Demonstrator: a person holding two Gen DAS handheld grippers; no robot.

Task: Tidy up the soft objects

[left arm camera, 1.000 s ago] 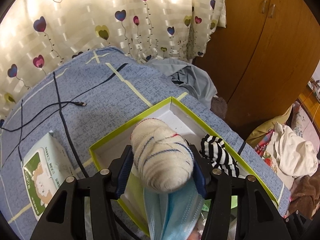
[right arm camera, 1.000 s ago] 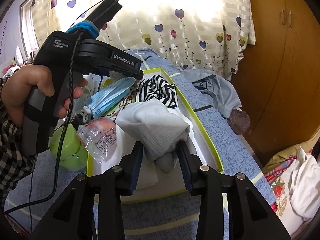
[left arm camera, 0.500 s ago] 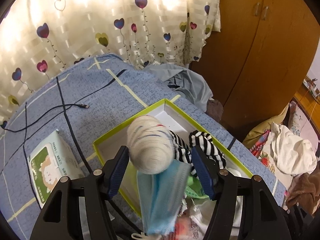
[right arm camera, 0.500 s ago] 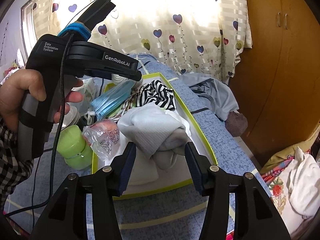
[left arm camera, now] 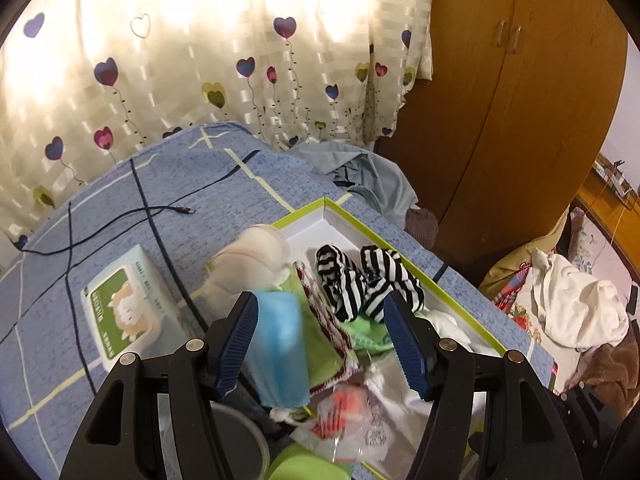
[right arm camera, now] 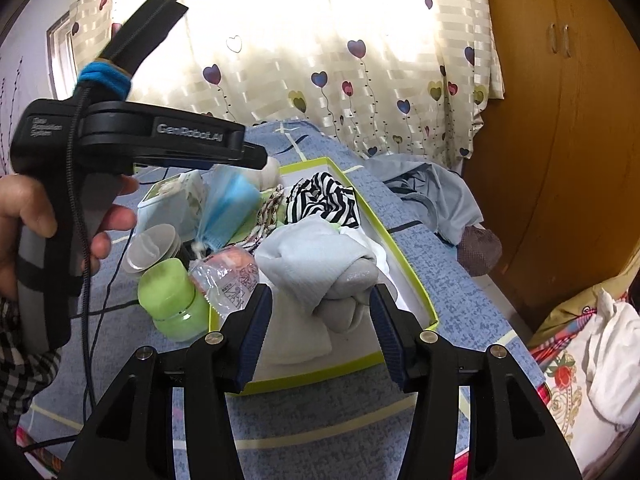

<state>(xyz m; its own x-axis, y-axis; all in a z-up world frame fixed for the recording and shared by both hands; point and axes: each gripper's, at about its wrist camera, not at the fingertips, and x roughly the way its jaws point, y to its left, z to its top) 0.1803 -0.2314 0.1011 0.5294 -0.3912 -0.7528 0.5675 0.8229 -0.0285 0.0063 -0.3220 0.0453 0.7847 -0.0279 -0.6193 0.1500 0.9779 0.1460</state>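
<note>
My left gripper [left arm camera: 320,320] stands open above the green-rimmed white box [left arm camera: 348,216]. A cream rolled sock [left arm camera: 250,252], blurred, sits at the box's far left edge, clear of the fingers. A blue face mask [left arm camera: 280,344] hangs beside the left finger; I cannot tell whether it is caught on it. A black-and-white striped sock [left arm camera: 360,280] lies in the box. My right gripper [right arm camera: 320,320] is open, and a pale blue-grey sock roll [right arm camera: 320,264] lies in the box [right arm camera: 400,248] just beyond its fingers, untouched. A hand holds the left gripper [right arm camera: 256,158] over the mask [right arm camera: 228,208].
A tissue pack [left arm camera: 128,312] and a black cable [left arm camera: 160,212] lie on the blue bedspread, left of the box. A green jar [right arm camera: 172,300] and a clear plastic packet [right arm camera: 228,276] sit at the box's near left. A grey garment [right arm camera: 436,192] and a wooden wardrobe [right arm camera: 560,160] are to the right.
The left gripper opened, let go of the cream sock and pulled up and back; the sock dropped toward the box's far left edge. The right gripper opened off the pale blue-grey sock roll.
</note>
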